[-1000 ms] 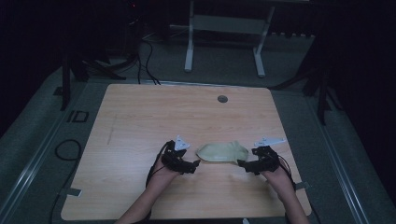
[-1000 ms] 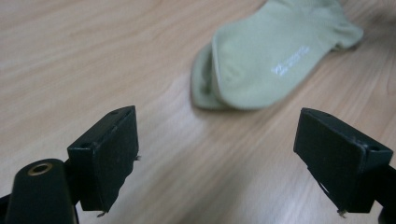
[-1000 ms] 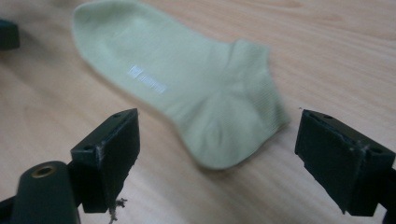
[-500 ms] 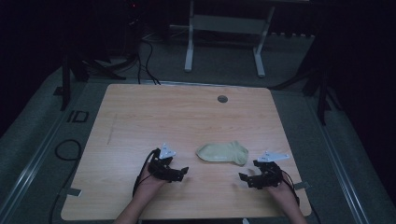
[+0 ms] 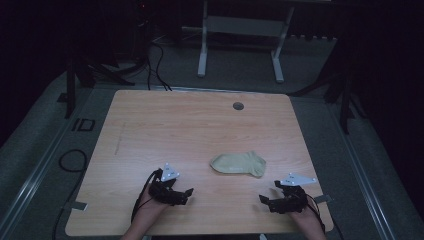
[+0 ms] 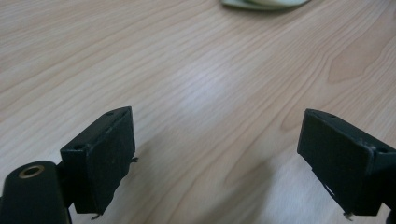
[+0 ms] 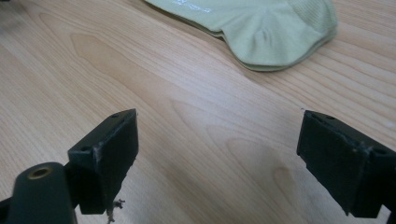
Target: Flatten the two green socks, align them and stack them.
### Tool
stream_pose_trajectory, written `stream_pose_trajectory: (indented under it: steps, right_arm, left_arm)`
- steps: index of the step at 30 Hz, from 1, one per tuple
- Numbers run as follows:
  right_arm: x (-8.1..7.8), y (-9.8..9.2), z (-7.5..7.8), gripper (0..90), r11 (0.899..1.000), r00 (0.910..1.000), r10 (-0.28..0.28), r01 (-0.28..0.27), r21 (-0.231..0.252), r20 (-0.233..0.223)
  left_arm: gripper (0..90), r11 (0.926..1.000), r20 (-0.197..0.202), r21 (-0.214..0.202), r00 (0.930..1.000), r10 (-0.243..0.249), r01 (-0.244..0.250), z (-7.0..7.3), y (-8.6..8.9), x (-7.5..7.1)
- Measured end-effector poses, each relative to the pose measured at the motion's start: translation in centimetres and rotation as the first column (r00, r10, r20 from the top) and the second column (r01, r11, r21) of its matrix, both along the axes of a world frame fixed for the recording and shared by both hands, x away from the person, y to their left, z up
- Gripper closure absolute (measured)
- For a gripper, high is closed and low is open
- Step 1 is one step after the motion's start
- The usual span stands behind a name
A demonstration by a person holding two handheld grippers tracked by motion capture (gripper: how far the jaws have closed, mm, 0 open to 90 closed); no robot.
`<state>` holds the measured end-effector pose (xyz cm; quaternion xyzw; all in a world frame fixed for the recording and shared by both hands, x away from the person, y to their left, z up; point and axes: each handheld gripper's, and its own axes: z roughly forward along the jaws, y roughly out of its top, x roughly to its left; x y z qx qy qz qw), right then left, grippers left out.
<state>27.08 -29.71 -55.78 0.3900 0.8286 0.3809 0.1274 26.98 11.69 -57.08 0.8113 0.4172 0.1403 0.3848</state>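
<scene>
Sock, pale green, folded flat right of table centre, at 1 o'clock from left gripper, 11 o'clock from right gripper, both jaws wide and empty: likely light, limp, non-fragile; pinch both layers at an end.

sock flat on table, between both grippers, untouched
</scene>
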Motion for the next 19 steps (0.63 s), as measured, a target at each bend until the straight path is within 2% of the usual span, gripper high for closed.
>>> stream_pose_trajectory:
  steps: [5, 6, 11, 19]
  right_arm:
    - [-0.3, -0.4, -0.2, 12.4, 1.000, 1.0000, -0.006, 0.006, 0.002, 0.000]
    - [-0.4, -0.6, -0.2, 12.4, 1.000, 0.9999, -0.014, 0.013, 0.004, 0.008]
    - [-0.5, -0.9, -0.2, 12.3, 1.000, 0.9998, -0.018, 0.018, 0.011, 0.005]
    - [-0.5, -0.9, -0.5, 12.3, 1.000, 0.9999, -0.006, 0.006, -0.002, 0.011]
  left_arm:
    - [11.2, 0.9998, 0.002, -0.008, 0.9999, 0.016, -0.016, 0.0, 0.8, -0.6]
    - [11.1, 0.9995, 0.011, -0.007, 0.9994, 0.032, -0.032, -0.1, 1.7, -1.1]
    - [11.2, 0.9981, 0.013, -0.007, 0.9980, 0.061, -0.061, -0.3, 3.1, -1.8]
    - [11.1, 0.9975, 0.014, -0.011, 0.9975, 0.070, -0.070, -0.7, 3.9, -2.1]
